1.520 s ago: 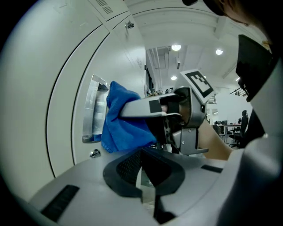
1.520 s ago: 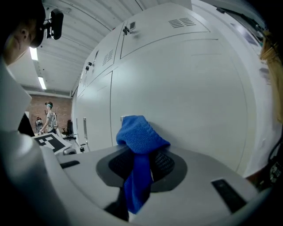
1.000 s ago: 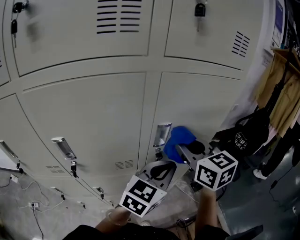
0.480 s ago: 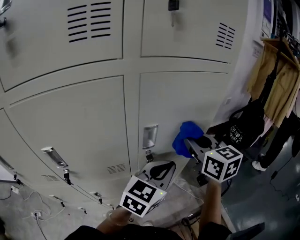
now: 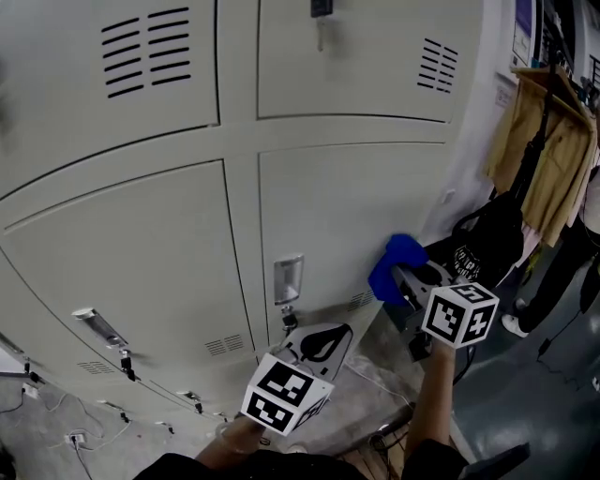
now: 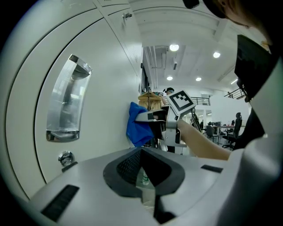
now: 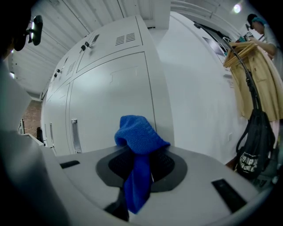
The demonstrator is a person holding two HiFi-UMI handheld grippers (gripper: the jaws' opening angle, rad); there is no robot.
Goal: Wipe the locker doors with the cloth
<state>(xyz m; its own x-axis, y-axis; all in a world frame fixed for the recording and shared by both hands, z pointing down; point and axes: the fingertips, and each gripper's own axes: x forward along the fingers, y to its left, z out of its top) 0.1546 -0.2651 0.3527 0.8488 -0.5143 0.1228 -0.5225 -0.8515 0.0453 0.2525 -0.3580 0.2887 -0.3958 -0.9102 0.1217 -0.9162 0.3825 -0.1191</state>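
The right tongs (image 7: 141,164) are clenched on the blue cloth (image 7: 139,137). A bunched fold stands up beyond the tips and a strip hangs down between the dark pads. In the head view the right tongs (image 5: 401,277) hold the cloth (image 5: 396,261) at the far right side of the lower right locker door (image 5: 347,211), low on that door and close to its right edge. From the left gripper view the cloth (image 6: 136,126) lies against the door's face.

The left tongs (image 6: 142,164) are closed with nothing between them. They are held low, near the person, and just to the left of the right tongs. In the head view the left tongs (image 5: 321,343) point at the foot of the same door, below its handle recess (image 5: 288,278). That recess (image 6: 66,106) fills the left of the left gripper view, with a small round lock (image 6: 66,157) under it.

Left of this door is another lower locker door (image 5: 131,253), and above both are upper doors with slotted vents (image 5: 145,52). A lock (image 5: 321,9) hangs at the top of the upper right door. Right of the lockers is a white wall (image 7: 199,88). Farther right a black bag (image 5: 487,253) hangs below a tan garment (image 5: 544,159) on a hanger. Cables (image 5: 56,422) lie on the grey floor at the near left.
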